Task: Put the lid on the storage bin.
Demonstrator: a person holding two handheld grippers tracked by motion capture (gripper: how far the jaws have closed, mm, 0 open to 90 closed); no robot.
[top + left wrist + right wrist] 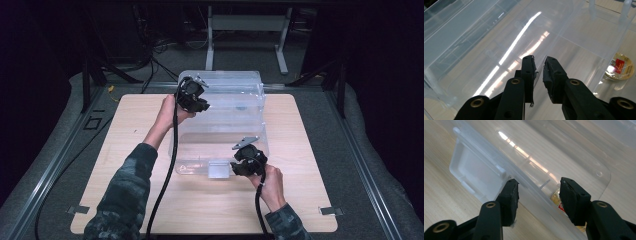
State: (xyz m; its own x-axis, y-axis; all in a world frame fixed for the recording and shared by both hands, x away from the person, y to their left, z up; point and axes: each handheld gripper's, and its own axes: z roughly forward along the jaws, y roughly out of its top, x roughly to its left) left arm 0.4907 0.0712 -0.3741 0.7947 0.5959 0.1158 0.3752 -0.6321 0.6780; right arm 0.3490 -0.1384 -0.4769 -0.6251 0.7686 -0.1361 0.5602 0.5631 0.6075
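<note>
camouflage sleeves [129, 182], black grippers — brass-ringed screw holes, trailing black cables [165, 175].

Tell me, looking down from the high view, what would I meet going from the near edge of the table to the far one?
Wooden table → right gripper, at the near latch of the clear plastic box → left gripper, shut on the box's thin wall farther back → floor cables.

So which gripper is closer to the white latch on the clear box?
Right. The right gripper sits beside the latch at the near edge; the left gripper pinches the lid far back.
</note>
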